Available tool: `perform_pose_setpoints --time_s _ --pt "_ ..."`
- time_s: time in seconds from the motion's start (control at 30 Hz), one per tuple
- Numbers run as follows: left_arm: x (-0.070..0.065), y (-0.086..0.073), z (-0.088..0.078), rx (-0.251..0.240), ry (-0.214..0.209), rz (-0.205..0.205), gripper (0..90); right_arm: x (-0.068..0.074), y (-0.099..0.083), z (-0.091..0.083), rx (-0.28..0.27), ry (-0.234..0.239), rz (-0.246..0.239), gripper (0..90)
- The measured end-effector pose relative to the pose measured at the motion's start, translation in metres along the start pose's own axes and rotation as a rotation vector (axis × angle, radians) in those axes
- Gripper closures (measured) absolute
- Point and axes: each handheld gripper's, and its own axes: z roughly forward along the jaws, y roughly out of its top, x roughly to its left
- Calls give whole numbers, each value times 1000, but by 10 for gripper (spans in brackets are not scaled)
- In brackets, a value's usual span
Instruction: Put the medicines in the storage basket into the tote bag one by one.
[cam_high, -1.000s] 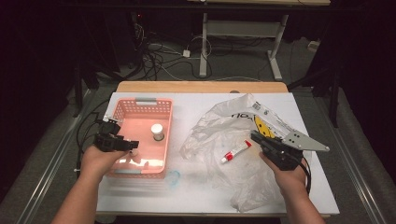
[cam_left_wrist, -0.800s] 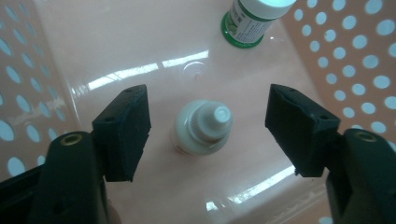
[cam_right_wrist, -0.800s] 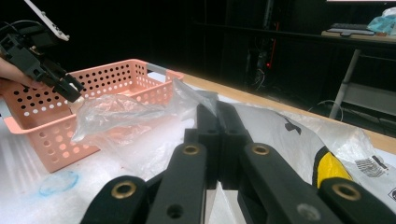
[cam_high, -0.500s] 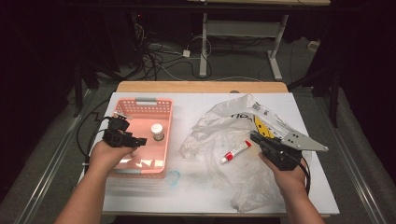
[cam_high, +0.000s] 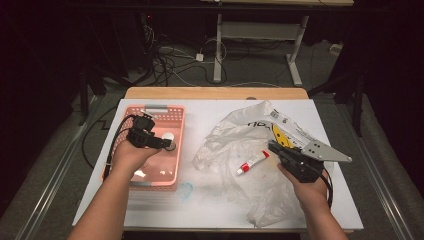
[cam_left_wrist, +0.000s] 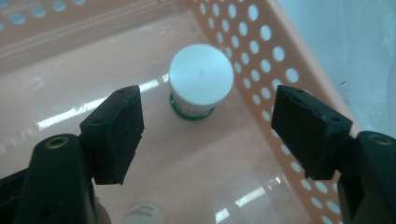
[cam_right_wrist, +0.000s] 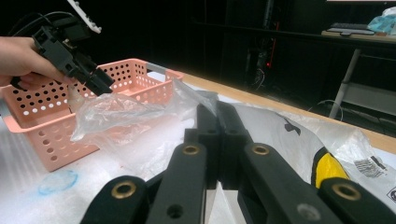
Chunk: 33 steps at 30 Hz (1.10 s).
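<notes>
Left gripper (cam_left_wrist: 205, 126), released mid-frame above the white-capped jar (cam_left_wrist: 200, 81) in the pink basket (cam_left_wrist: 280, 51); right gripper (cam_right_wrist: 218, 126) clenched on the plastic bag (cam_right_wrist: 140, 109)

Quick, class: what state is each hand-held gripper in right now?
Left hand-held gripper: open, above a white-capped jar.
Right hand-held gripper: shut on the plastic bag.

Landmark: basket (cam_high: 131, 172), left part of table (cam_high: 210, 112). Inside it, small jar (cam_high: 169, 136) upright near its right wall. Right of basket, well apart: plastic bag (cam_high: 235, 135) spread on table. Tube (cam_high: 252, 162) lies on bag. Just beside basket's near right corner: ring mark (cam_high: 186, 189) on table.
</notes>
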Motion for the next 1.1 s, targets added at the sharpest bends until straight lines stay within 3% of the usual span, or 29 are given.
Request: perform_pose_setpoints --time_s 0.07,0.17,0.27,0.33,0.5,0.7,0.97,1.1 --pt "-4 4 3 -5 -5 3 255 0 0 0 -1 0 1 900" --pt "-7 8 14 27 4 1 258 0 -1 1 3 0 1 900" --pt "-9 11 26 59 49 -3 258 0 0 0 1 -1 -3 900" --pt "-8 14 32 77 50 -27 258 -1 0 0 0 -1 1 900" --pt "-9 17 40 98 83 -28 325 -1 0 -1 0 -1 3 900" --pt "-10 16 42 91 104 -21 472 -1 1 -2 -1 -1 0 900" --pt "-15 14 41 82 109 8 485 -1 0 -2 -1 -4 -5 900" --pt "-17 11 34 51 96 8 486 -2 1 -3 -3 -6 -7 900"
